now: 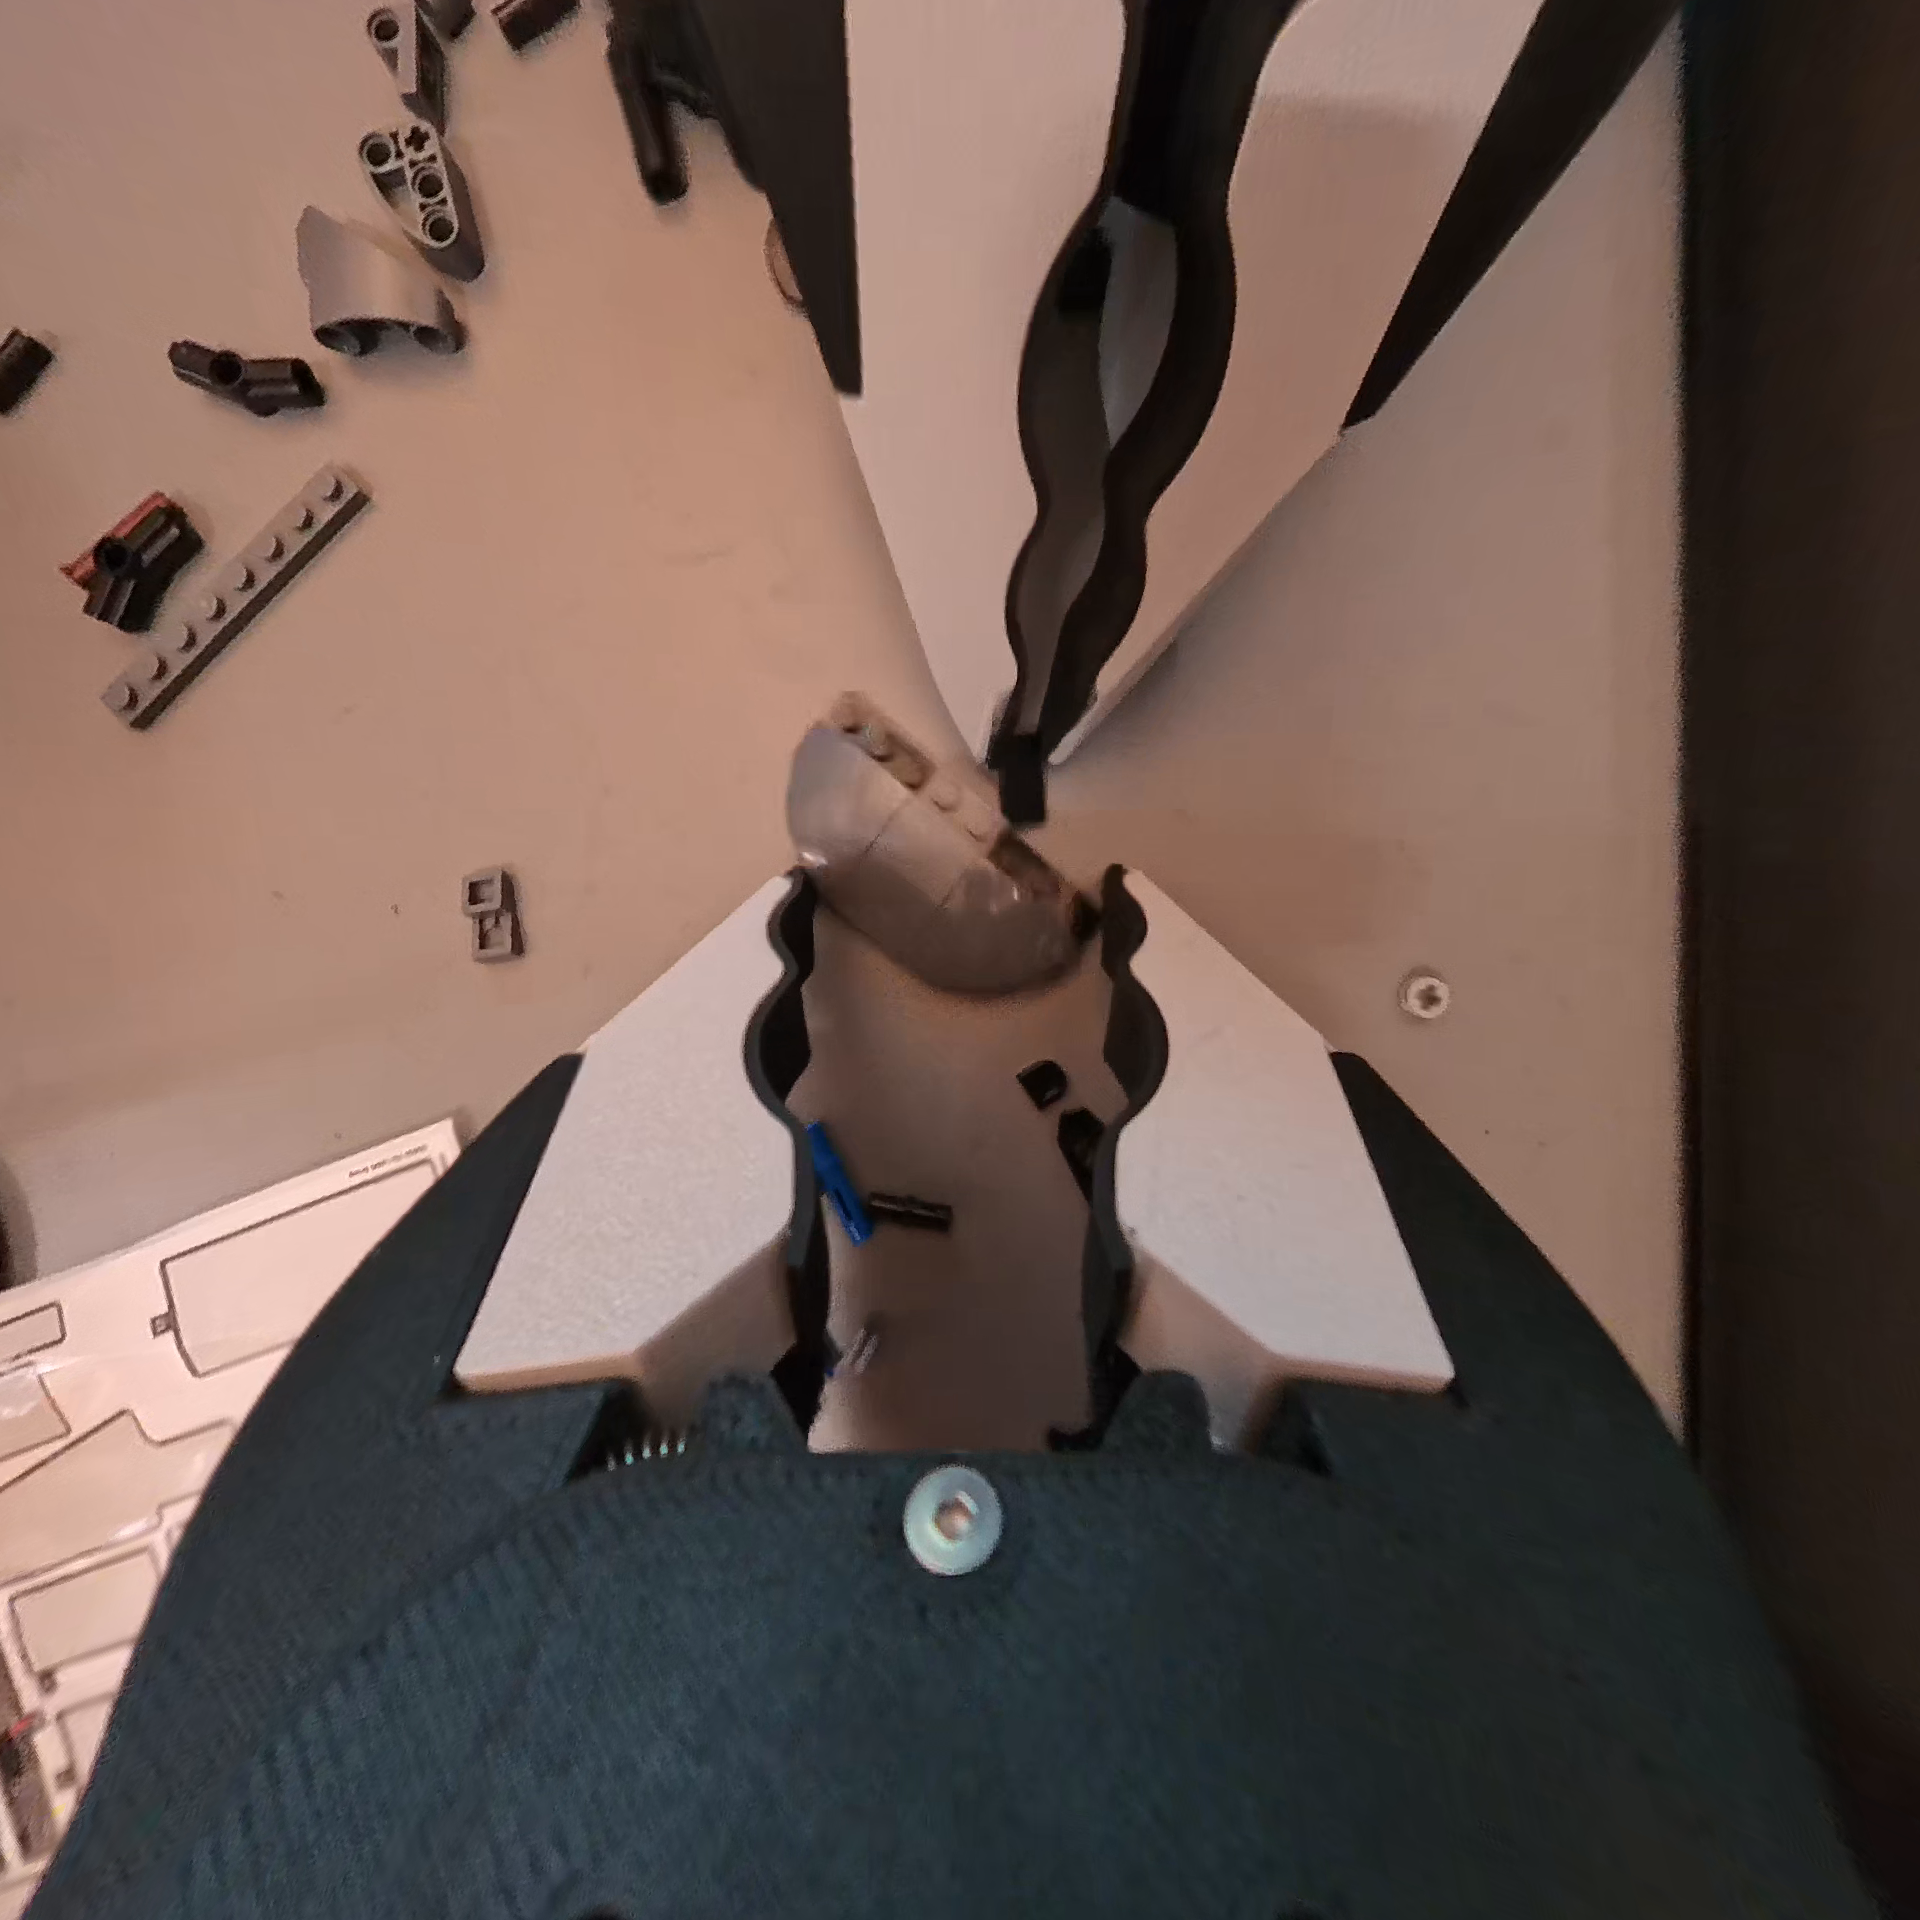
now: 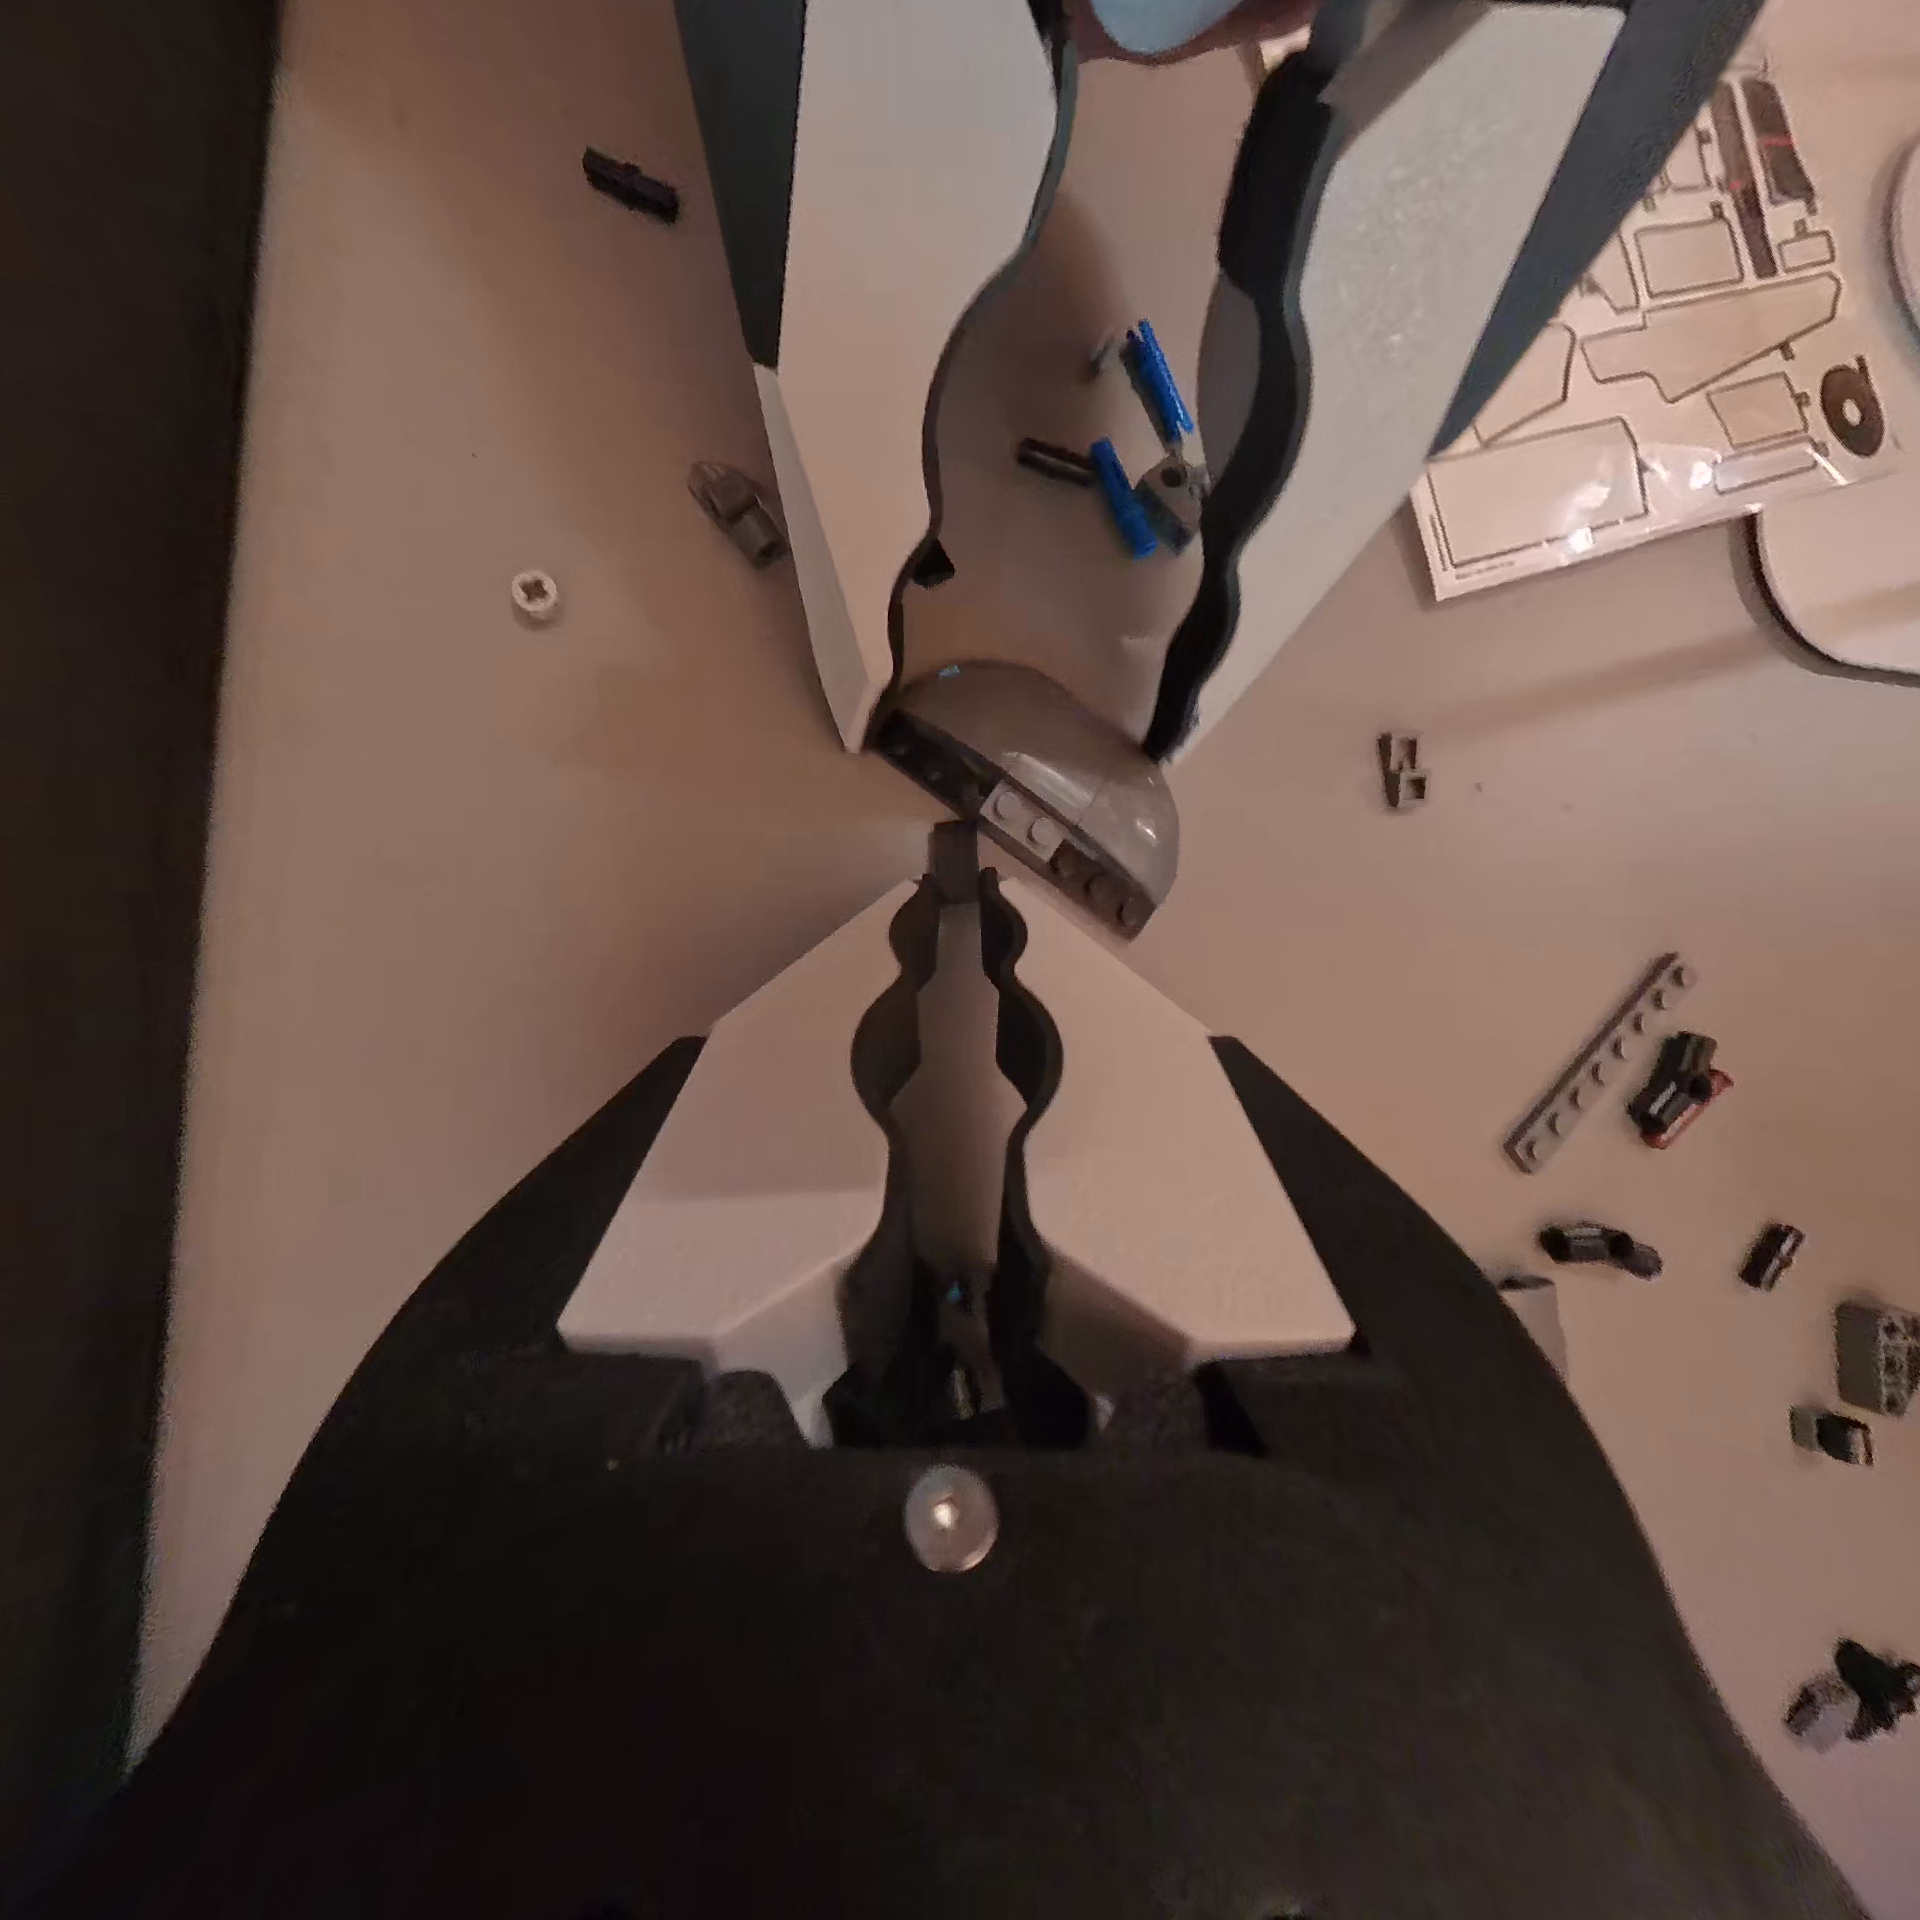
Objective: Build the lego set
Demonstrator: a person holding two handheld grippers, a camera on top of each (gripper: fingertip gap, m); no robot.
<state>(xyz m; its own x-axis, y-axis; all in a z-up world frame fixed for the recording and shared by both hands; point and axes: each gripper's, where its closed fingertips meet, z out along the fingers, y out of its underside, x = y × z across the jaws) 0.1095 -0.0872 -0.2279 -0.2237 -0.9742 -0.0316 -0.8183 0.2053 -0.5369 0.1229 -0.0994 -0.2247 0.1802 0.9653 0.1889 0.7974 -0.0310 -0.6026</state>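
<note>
On a beige table [image 1: 623,727], the build looks early: only one small assembly exists, and many loose pieces are not yet used.

At the left of the left wrist view lie a sticker sheet [image 1: 156,1382], a long grey plate [image 1: 239,594], a black and red connector [image 1: 135,556], a curved grey panel [image 1: 358,286] and a small grey bracket [image 1: 491,914]. Blue pins [image 2: 1138,447] lie farther back on the table.

In the middle, the left gripper [image 1: 951,904] is clenched on the curved grey assembly [image 1: 925,883], a rounded shell with a studded strip along one edge, held above the table between its fingertips.

To the right, the right gripper [image 2: 951,883] is pinched tight on a small dark piece [image 2: 951,857]. That piece touches or sits just beside the studded edge of the assembly; whether it is already seated I cannot tell.

A white round piece [image 1: 1423,995] lies alone at the far right. Judging by the spread of parts, most of the set remains to be built.
</note>
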